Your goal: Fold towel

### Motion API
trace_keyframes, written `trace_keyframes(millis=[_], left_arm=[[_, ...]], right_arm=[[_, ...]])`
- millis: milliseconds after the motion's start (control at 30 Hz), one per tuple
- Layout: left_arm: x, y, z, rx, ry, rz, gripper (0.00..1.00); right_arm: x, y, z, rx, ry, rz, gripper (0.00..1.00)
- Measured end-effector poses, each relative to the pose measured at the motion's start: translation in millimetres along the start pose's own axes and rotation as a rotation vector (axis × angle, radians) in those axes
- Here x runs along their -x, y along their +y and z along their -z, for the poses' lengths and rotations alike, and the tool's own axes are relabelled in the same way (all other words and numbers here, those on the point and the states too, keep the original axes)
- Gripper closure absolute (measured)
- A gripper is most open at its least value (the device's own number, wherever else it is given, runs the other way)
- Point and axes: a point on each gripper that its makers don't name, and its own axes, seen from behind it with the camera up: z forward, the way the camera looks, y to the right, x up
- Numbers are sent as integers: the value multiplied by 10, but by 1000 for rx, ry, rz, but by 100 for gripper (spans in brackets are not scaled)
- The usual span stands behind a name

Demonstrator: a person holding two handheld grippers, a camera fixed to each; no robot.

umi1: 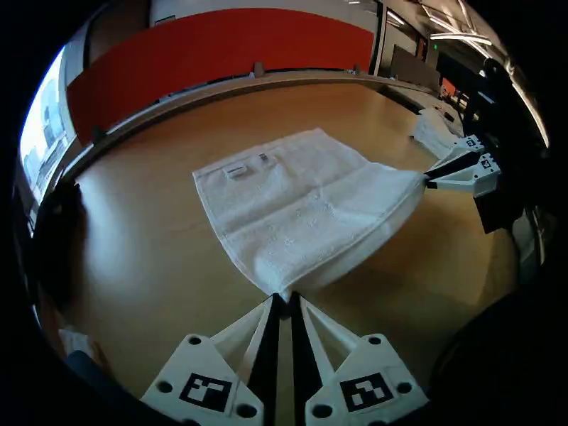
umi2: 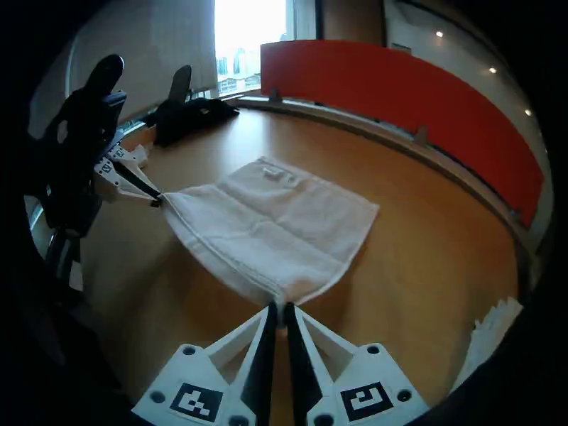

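Pinching one corner each, the left tongs (umi1: 284, 297) and right tongs (umi2: 279, 307) are both clamped tight on the towel (umi1: 298, 206), at the two ends of its near edge. That edge hangs raised off the bench (umi1: 142, 234), taut between them, while the far half, with its label (umi1: 236, 170), lies flat around the bench's middle, well short of the far edge. Holding both corners level likely serves to carry the near edge over onto the far one without skewing the fold.
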Motion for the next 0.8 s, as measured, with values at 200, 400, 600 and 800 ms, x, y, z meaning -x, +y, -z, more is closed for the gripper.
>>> trace_keyframes(millis=[200, 400, 600, 800], left_arm=[[-92, 54, 193, 7, -5, 0, 89], [-146, 122, 379, 19, -16, 10, 89], [-189, 179, 543, 35, -23, 24, 89], [-239, 214, 679, 49, -24, 23, 89]], right_arm=[[-193, -16, 203, -2, 25, 3, 90], [-299, -62, 398, -7, 29, 30, 90], [-355, -120, 552, -13, 26, 39, 90], [-409, -180, 686, -22, 30, 29, 90]])
